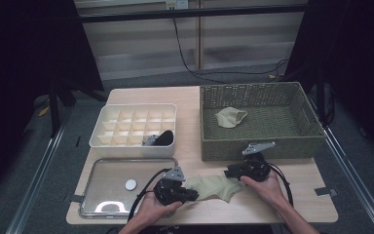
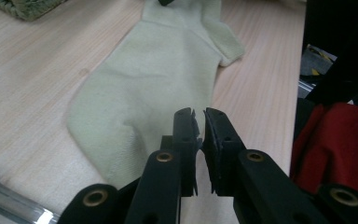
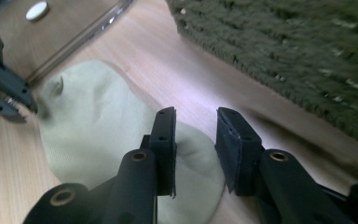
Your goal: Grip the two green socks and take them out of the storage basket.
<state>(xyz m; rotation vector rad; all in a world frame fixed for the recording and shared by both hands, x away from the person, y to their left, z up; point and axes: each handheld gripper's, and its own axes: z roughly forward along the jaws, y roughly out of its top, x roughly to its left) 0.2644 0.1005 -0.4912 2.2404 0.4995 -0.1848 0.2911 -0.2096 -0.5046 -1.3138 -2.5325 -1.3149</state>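
Left hand-held gripper (image 2: 199,114), nearest the camera: jaws nearly closed, pinching the near edge of the pale green sock (image 1: 214,186). Right hand-held gripper (image 3: 196,116): jaws partly open above the sock's other end, gripping nothing. The sock lies flat on the bench (image 1: 190,97) between them, long axis from 9 to 3 o'clock, at 6 o'clock from the wicker basket (image 1: 263,148).

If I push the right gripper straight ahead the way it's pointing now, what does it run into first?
Most likely the pale green sock lying flat on the table, right under and ahead of the right gripper. Beyond it sits the left gripper, though depth is hard to judge.
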